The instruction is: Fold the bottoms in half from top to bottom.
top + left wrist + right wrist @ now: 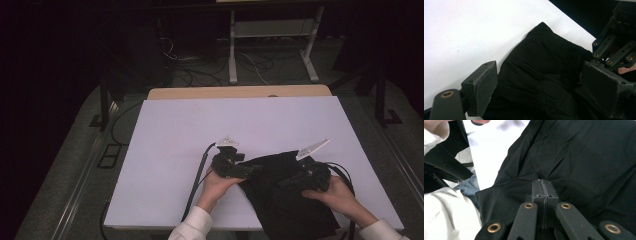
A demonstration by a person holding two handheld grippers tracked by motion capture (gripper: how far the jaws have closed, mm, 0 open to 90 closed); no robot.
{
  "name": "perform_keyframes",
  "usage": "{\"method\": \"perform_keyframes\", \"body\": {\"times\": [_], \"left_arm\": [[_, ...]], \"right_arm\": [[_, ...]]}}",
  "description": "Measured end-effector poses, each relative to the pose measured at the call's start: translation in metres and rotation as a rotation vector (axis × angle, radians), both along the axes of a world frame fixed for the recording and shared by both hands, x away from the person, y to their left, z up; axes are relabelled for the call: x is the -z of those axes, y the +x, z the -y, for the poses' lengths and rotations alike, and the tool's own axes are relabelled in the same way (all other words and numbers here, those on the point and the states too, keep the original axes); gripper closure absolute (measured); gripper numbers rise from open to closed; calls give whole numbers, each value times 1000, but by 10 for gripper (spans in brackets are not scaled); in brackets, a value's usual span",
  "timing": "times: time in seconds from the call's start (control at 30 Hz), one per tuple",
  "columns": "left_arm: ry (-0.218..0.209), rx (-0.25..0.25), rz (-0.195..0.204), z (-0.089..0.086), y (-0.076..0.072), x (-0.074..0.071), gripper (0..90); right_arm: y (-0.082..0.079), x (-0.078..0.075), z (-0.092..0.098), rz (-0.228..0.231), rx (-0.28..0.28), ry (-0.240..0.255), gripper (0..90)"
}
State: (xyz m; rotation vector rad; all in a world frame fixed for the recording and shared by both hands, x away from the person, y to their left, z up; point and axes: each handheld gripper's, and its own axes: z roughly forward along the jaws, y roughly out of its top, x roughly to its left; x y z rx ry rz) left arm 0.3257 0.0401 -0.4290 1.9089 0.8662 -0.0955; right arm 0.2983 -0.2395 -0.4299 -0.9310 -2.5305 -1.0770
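Observation:
A black cloth (285, 200) lies crumpled at the near right of the white table (200, 125) and hangs over its front edge. My left gripper (251, 169) points right at the cloth's left edge. Its jaws (542, 86) are wide open, and the cloth (544, 62) lies between the pads without either pressing on it. My right gripper (284, 183) rests low on the middle of the cloth. Its jaws (541, 183) are shut, and the creases of the cloth (586, 157) gather at their tips, so a pinch of fabric is held. The right gripper's linkage (609, 50) rises beside the left gripper's right pad.
A black cable (197, 182) trails from the left gripper across the table to the front edge. White sleeves (192, 225) come in from below. The table's far wooden edge (240, 92) borders a dark floor with cables and a desk frame (232, 50). White table surface stretches left and beyond the cloth.

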Motion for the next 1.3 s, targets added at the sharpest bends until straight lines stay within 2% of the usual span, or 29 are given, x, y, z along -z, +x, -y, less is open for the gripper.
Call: {"method": "perform_keyframes", "body": {"times": [0.27, 0.43, 0.6, 0.77, 1.07, 1.3], "left_arm": [[1, -1, -1, -1, 1, 1, 136], [6, 2, -3, -1, 1, 1, 136], [7, 2, -4, -1, 1, 1, 136], [8, 4, -4, 0, 1, 1, 135], [10, 10, -9, 2, 0, 3, 135], [8, 13, -8, 3, 0, 3, 135]], "right_arm": [[-8, 0, 3, -22, -17, 0, 890], [-16, 1, 3, -39, -56, -4, 890], [-29, 4, 0, -61, -112, -30, 890], [-41, 9, -1, -85, -143, -60, 890], [-44, 13, -1, -94, -155, -78, 890], [-52, 17, -9, -116, -211, -101, 891]]}}
